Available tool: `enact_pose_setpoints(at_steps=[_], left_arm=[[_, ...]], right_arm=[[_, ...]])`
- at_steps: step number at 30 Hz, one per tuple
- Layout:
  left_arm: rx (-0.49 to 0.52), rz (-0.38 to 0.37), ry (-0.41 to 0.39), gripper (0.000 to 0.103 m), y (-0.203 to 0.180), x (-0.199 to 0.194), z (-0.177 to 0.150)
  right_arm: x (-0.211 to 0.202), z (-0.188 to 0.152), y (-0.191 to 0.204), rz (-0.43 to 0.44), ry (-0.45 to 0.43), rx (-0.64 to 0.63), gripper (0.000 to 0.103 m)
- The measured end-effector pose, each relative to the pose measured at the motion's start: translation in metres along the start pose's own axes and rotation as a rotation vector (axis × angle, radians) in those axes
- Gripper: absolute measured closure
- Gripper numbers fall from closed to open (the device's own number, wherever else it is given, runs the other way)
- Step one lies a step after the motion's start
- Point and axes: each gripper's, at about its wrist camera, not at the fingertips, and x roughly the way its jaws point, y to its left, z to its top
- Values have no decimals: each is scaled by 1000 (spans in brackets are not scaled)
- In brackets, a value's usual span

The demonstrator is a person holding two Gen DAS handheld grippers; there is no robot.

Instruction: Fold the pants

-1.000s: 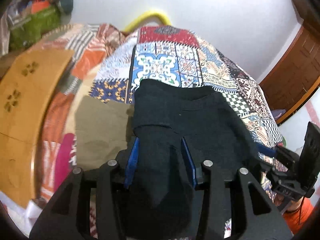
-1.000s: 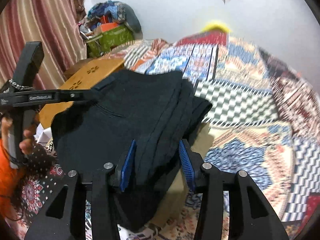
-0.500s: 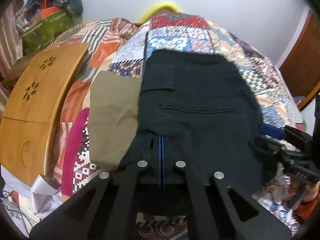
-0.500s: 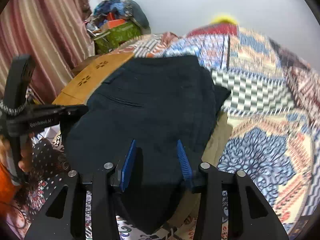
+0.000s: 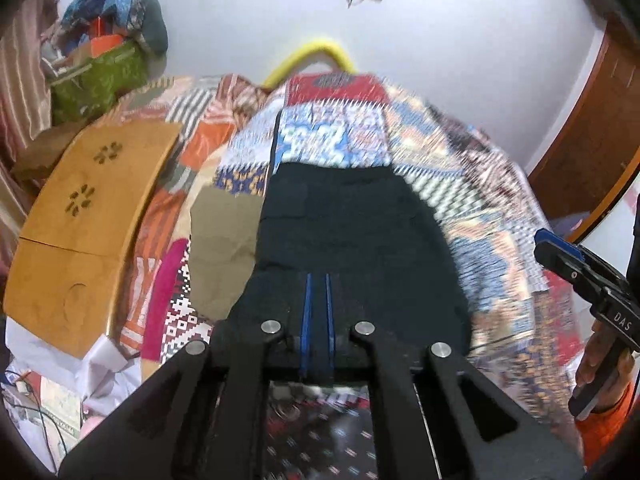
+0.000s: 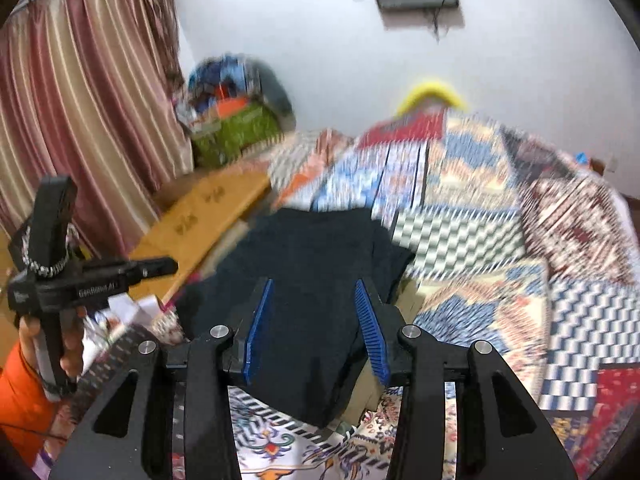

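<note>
The dark pants lay folded into a compact block in the middle of both views, on a patchwork quilt spread over the bed, with their left edge overlapping a folded khaki garment. In the right wrist view the same pants showed a stack of layered edges at their right side.

The left gripper filled the lower centre of its frame with its blue jaws drawn together; the near edge of the cloth sat right at the tips, but whether any fabric was pinched between them could not be told. The right gripper had its jaws apart, framing the near end of the pants without pressing on it.

To the left of the quilt stood a small wooden bench, and a green bag sat in the upper left by the wall. Both views were smeared with motion blur.

The risk, as I judged it, was that if the closed left jaws had caught a layer, pulling away would drag the top fold open or shift the whole stack toward the bed edge. A snag on the khaki garment underneath could also tug the pile askew.
</note>
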Motion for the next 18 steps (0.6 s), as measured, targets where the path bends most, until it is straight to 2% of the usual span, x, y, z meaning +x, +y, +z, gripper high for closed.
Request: enact_pose_setpoints(at_steps=[8,14,17,18], left_arm=[[100,-10,-208,98,-64,-129,-6],[142,-7,-387,88,-102,-225,-32],[145,9,-470,80,-114,-268,-52],[146,13,-487,74,-116,-277,-57]], right_arm=[[-111,21,44,-27,-195,-70,64],[-187,19,84,-10,-323,-116,60],[-218,14,105,-7,-368,-147,59],[-231,11,114,-2,-387,-156,59]])
